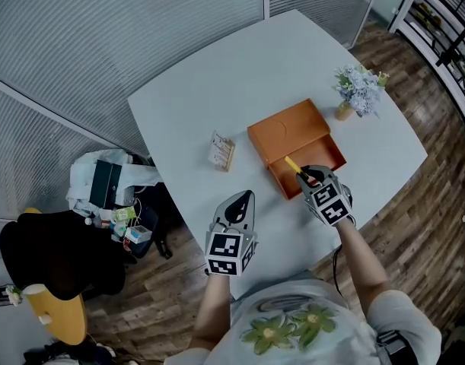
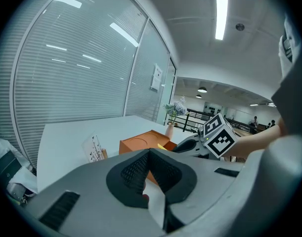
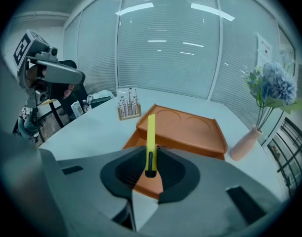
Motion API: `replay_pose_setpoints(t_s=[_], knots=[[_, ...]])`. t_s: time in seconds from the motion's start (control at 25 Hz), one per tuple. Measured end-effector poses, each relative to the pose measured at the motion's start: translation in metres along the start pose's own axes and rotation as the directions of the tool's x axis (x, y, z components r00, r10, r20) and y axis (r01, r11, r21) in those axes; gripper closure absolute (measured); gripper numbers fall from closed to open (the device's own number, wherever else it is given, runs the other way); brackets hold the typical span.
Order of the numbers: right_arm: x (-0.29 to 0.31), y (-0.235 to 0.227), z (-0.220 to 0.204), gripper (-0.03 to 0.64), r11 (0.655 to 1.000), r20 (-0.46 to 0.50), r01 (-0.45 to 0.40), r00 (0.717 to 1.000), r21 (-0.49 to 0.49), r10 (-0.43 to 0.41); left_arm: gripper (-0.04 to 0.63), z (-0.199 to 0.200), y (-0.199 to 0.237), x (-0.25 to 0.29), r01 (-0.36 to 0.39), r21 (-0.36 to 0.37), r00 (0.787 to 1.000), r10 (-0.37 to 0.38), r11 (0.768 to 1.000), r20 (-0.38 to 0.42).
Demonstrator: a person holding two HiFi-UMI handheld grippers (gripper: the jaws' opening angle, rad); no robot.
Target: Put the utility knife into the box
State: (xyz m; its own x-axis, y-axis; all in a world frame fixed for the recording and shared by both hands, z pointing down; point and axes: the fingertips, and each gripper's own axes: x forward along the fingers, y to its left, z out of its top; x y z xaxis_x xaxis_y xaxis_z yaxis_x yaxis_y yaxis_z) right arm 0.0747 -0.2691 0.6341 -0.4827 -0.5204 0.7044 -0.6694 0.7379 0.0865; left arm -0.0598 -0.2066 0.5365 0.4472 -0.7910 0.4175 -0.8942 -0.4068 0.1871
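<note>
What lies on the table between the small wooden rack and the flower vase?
The orange box, as the head view shows; the right claw holds the utility knife over it.

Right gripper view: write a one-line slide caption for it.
Right gripper, jaws shut on a yellow utility knife, points it at the open orange box on a white table, near a vase.
</note>
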Motion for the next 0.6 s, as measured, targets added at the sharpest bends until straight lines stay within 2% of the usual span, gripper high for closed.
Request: replay_pose_setpoints(t_s=[0.6], knots=[[0.028, 0.001, -0.022, 0.545, 0.993, -0.127, -0.062, 0.991, -0.104, 0.048, 0.594, -0.008, 0.002, 0.005, -0.011, -0.006, 1.0, 0.011, 1.0, -0.023]])
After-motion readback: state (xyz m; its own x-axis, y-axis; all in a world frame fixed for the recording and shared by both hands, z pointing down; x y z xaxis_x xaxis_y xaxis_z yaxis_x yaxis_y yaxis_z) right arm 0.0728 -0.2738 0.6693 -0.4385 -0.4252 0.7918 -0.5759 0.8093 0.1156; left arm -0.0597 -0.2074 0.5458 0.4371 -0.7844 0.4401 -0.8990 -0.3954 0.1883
